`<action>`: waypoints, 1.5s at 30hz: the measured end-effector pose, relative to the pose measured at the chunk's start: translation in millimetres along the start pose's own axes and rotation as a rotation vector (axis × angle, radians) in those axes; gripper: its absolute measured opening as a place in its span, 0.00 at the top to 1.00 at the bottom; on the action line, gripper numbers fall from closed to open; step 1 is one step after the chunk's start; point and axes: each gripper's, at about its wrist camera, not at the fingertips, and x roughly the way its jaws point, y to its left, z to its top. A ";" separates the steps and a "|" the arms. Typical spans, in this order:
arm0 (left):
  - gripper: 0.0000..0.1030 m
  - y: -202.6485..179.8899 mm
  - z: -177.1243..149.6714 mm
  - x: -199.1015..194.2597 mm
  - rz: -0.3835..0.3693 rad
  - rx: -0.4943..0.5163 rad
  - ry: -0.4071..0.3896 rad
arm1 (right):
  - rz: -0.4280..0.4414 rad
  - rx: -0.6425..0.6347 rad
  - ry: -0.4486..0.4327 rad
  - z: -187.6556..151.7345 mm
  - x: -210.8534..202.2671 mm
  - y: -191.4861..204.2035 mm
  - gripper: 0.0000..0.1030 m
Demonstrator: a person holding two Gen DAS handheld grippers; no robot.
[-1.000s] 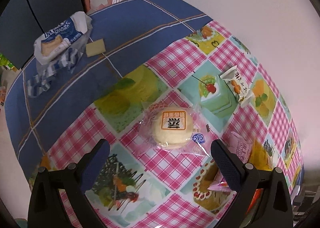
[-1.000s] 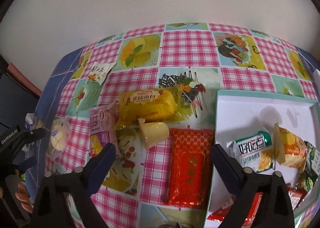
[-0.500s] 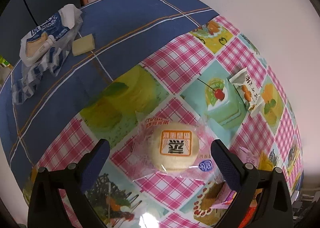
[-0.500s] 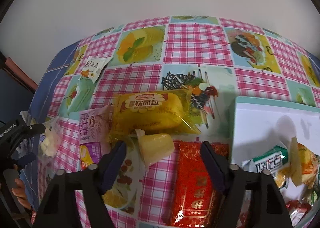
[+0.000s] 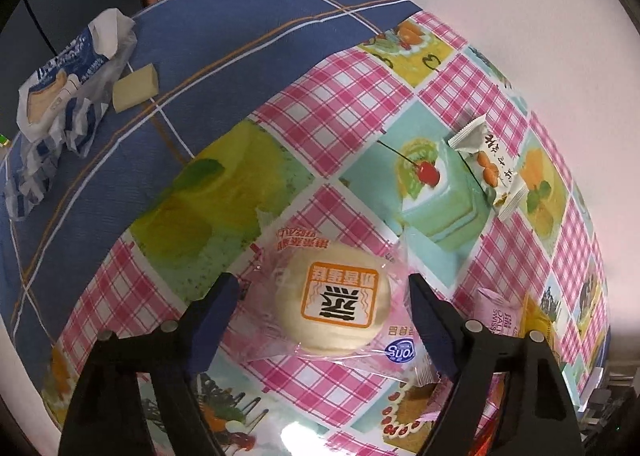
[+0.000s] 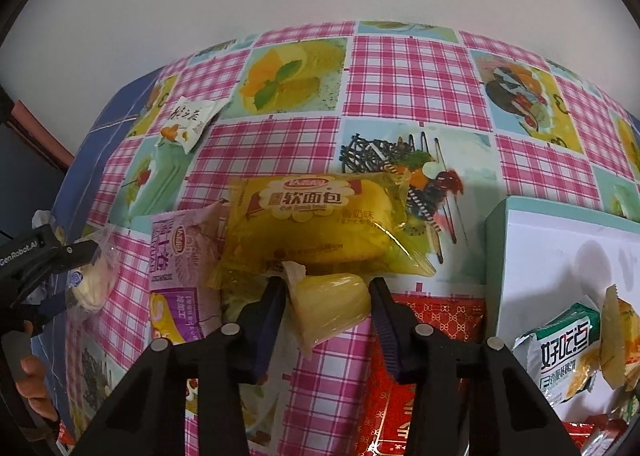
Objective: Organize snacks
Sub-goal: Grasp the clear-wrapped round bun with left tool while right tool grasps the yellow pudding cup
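In the left wrist view my left gripper stands around a round cream bun in a clear pink wrapper; the jaws are close on both sides of the wrapper. In the right wrist view my right gripper has its jaws against both sides of a small yellow jelly cup lying on the checked tablecloth. The bun and the left gripper also show at the far left there. A white box with several snack packets stands at the right.
Around the jelly cup lie a yellow soft-bread pack, a purple wafer pack and a red packet. A small white nut packet lies by the wall. An open blue-white wrapper and a beige cracker lie on the blue cloth.
Both grippers moved forward and down and narrowed. The left jaws closed in around the bun; the right jaws closed in onto the jelly cup.
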 end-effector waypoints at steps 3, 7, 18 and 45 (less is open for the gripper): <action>0.25 -1.6 0.9 -3.9 0.003 0.000 -0.017 | 0.004 0.002 0.000 0.4 0.0 -1.2 0.57; 0.30 -5.2 1.7 -6.8 0.007 0.003 -0.025 | 0.001 0.004 0.000 -0.7 -1.8 -2.9 0.58; 0.41 -5.2 -1.3 -7.3 0.004 0.009 -0.028 | -0.006 0.008 0.010 -2.5 -3.5 -5.7 0.59; 0.12 -2.1 -2.0 24.0 0.081 0.029 0.002 | -0.010 -0.011 -0.020 1.7 6.5 -1.0 0.58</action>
